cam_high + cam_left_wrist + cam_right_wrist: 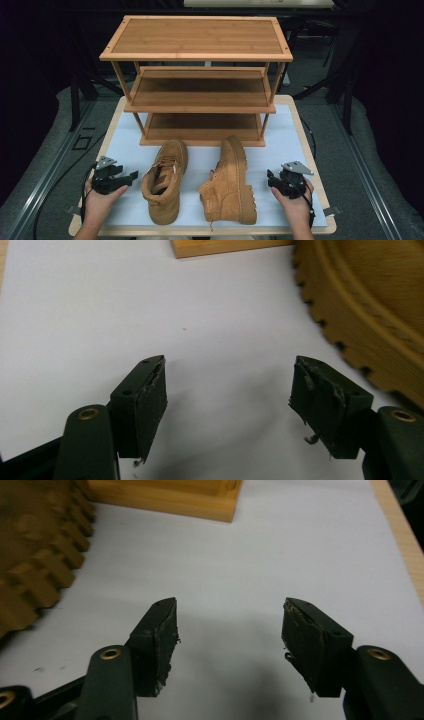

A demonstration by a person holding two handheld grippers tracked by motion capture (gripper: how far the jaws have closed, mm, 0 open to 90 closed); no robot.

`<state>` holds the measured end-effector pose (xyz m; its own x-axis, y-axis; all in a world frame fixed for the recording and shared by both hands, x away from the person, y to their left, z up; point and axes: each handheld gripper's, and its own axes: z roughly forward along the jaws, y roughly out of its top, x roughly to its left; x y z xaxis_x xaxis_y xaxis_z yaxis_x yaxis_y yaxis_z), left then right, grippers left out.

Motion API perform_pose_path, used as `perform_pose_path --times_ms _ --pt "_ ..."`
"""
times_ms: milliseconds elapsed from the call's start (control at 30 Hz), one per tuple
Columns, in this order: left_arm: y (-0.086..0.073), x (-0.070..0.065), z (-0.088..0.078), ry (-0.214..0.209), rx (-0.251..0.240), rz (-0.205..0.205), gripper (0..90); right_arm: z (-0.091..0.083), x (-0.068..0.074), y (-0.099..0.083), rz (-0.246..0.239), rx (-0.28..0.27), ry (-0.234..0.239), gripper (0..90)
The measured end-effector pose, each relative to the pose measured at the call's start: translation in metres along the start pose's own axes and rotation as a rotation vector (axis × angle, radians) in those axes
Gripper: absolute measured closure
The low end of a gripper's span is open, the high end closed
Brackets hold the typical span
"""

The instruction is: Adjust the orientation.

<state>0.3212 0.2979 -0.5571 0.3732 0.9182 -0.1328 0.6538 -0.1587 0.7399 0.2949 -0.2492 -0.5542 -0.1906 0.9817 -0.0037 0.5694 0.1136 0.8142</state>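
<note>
A: Where are the hands sitting, as you are reading them from your station?

B: I am seeing both forearms entering from the near edge of the table (116,131). The left hand (97,200) is resting on the white surface at the near left, holding the left tool (131,176) low and pointing it toward the left boot (165,181). The right hand (295,202) is mirroring it at the near right, aiming the right tool (270,179) toward the right boot (230,182).

A: And the state of each tool?

B: In the left gripper view I am watching the left tool (227,390) standing with its jaws spread wide, nothing between them, bare white surface beneath. The right tool (230,630) in the right gripper view is likewise gaping and empty-handed.

A: Where are the boots lying?

B: Both tan boots are standing between the two tools, in front of the wooden shoe rack (200,75), toes toward it. I am seeing the lugged sole of the left boot (370,305) just beside the left tool, apart from it, and the sole of the right boot (35,555) near the right tool, also untouched.
</note>
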Motion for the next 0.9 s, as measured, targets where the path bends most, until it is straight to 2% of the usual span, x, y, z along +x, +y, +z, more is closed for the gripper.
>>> perform_pose_path --times_ms 100,167,200,300,333,500,600,633,733,833,900 --pt "-0.003 -0.004 -0.002 -0.020 0.005 -0.014 27.5 -0.007 0.001 -0.004 -0.003 -0.026 0.016 39.9" --pt "-0.003 -0.006 -0.004 -0.003 0.017 -0.015 27.6 -0.011 0.001 -0.007 0.005 -0.041 0.049 41.1" --pt "-0.003 -0.006 -0.005 -0.008 0.009 -0.022 27.9 -0.012 0.001 -0.008 0.008 -0.043 0.061 41.6" --pt "-0.003 -0.008 -0.010 -0.022 -0.007 -0.031 31.7 -0.014 0.002 -0.008 0.009 -0.038 0.066 43.1" --pt "-0.003 -0.009 -0.011 -0.027 -0.009 -0.033 32.7 -0.014 0.002 -0.008 0.016 -0.019 0.061 43.3" --pt "-0.002 -0.015 -0.013 -0.019 0.011 -0.024 35.0 -0.012 0.001 -0.009 0.032 0.008 0.082 45.1" --pt "0.000 -0.018 -0.015 -0.018 0.014 -0.020 37.1 -0.012 0.003 -0.009 0.031 0.014 0.076 45.1" --pt "0.001 -0.020 -0.016 -0.030 0.021 -0.019 38.9 -0.012 0.003 -0.009 0.031 0.014 0.090 45.1" --pt "0.006 -0.025 -0.023 -0.052 0.023 -0.032 40.3 -0.011 0.005 -0.009 0.029 0.019 0.078 45.0" --pt "0.018 -0.037 -0.038 -0.090 0.014 -0.021 42.3 -0.011 0.005 -0.009 0.034 0.022 0.089 45.0" --pt "0.023 -0.040 -0.042 -0.097 0.014 -0.015 42.7 -0.011 0.004 -0.009 0.036 0.017 0.093 45.0"
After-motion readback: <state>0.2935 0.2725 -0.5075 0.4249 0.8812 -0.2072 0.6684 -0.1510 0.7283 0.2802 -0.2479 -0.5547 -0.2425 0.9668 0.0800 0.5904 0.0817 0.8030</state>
